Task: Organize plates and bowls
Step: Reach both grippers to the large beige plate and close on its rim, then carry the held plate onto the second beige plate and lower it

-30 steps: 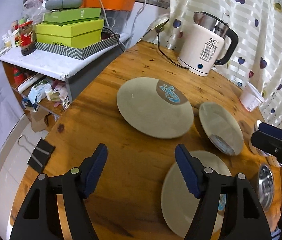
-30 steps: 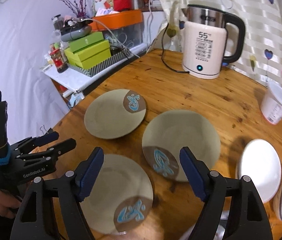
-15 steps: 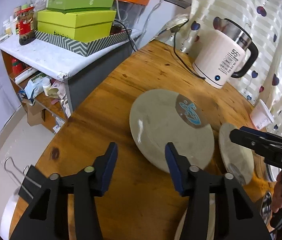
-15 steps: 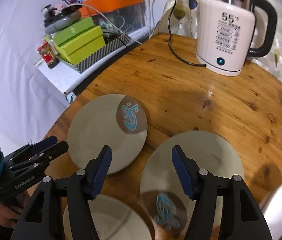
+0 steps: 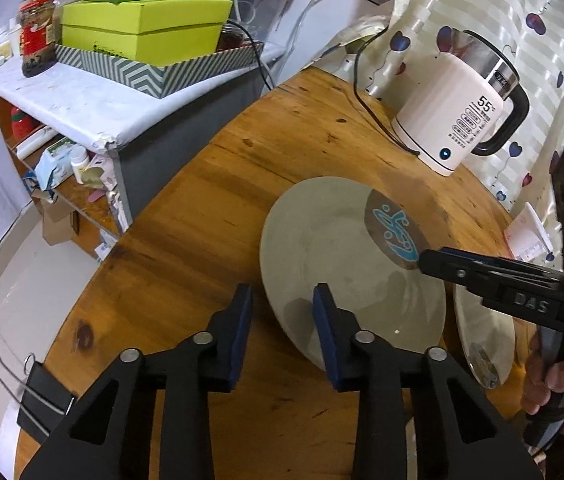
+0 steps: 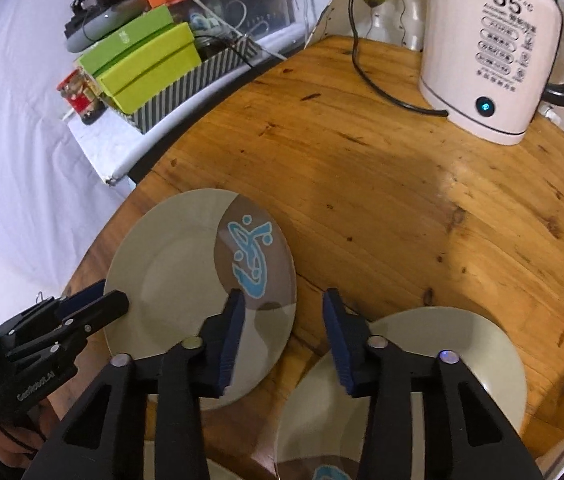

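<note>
A grey plate with a brown patch and a blue fish drawing (image 5: 342,252) (image 6: 186,280) lies on the round wooden table (image 5: 210,216). My left gripper (image 5: 282,300) is open, its jaws astride the plate's near left rim. My right gripper (image 6: 282,308) is open, its jaws astride the plate's right rim by the fish. A second grey plate (image 6: 422,364) (image 5: 482,340) lies to the right, under the right gripper. The rim of a third plate (image 6: 218,470) shows at the bottom of the right wrist view.
A white electric kettle (image 5: 458,120) (image 6: 486,52) with a black cord stands at the table's back. A white shelf with green boxes (image 5: 142,32) (image 6: 142,64) adjoins the table's left edge. A white cup (image 5: 530,232) stands at the far right. A binder clip (image 5: 38,396) lies at the near left edge.
Both grippers have moved forward and down onto the fish plate from opposite sides. Both pairs of jaws have narrowed but remain open.
</note>
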Action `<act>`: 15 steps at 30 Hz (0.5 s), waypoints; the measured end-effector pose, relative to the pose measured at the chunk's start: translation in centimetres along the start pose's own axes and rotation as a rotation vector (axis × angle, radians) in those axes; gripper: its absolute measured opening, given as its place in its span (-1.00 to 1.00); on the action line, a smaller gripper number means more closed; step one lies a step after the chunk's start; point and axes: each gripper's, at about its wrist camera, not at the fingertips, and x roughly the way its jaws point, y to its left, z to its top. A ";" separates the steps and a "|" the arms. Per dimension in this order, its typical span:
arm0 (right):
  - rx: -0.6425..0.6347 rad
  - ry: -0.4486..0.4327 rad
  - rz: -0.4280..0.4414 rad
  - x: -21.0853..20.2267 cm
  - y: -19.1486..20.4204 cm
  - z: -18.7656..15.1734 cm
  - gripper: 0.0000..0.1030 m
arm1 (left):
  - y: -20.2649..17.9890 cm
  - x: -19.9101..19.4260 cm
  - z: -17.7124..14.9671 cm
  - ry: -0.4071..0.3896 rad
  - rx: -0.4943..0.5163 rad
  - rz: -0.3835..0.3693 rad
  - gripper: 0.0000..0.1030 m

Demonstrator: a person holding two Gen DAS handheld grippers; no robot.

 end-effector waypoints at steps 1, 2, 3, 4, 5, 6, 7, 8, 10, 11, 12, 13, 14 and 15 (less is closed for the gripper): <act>0.001 0.005 0.003 0.2 0.0 0.1 -0.38 | -0.1 0.1 0.0 0.002 0.003 -0.004 -0.42; 0.000 0.009 0.008 0.4 0.0 0.1 -0.40 | -0.1 0.1 0.0 0.004 0.005 -0.008 -0.44; 0.004 0.012 0.010 0.5 0.0 0.1 -0.41 | -0.1 0.2 0.1 0.006 0.007 -0.012 -0.44; 0.009 0.014 0.016 0.6 -0.1 0.1 -0.41 | -0.2 0.2 0.1 0.006 0.007 -0.014 -0.44; 0.013 0.015 0.023 0.7 -0.2 0.2 -0.41 | -0.2 0.2 0.1 0.005 0.007 -0.014 -0.44; 0.013 0.014 0.024 0.8 -0.1 0.2 -0.43 | -0.2 0.3 0.1 0.005 0.008 -0.014 -0.44; 0.012 0.013 0.026 0.8 -0.1 0.2 -0.45 | -0.2 0.3 0.1 0.005 0.007 -0.014 -0.44; 0.011 0.012 0.030 0.8 0.0 0.3 -0.52 | -0.2 0.3 0.1 0.005 0.007 -0.015 -0.44; 0.010 0.009 0.025 0.8 0.1 0.3 -0.53 | -0.2 0.3 0.1 0.004 0.007 -0.014 -0.44; 0.011 0.007 0.022 0.8 0.2 0.4 -0.53 | -0.2 0.3 0.1 0.005 0.008 -0.015 -0.44; 0.015 0.006 0.023 0.9 0.2 0.4 -0.53 | -0.2 0.3 0.1 0.005 0.007 -0.017 -0.45; 0.018 0.004 0.023 0.8 0.2 0.4 -0.53 | -0.2 0.3 0.1 0.004 0.004 -0.018 -0.46; 0.021 0.003 0.023 0.8 0.1 0.4 -0.53 | -0.2 0.2 0.1 0.003 0.005 -0.019 -0.46; 0.023 0.003 0.020 0.8 0.1 0.4 -0.53 | -0.3 0.2 0.1 0.001 0.006 -0.019 -0.46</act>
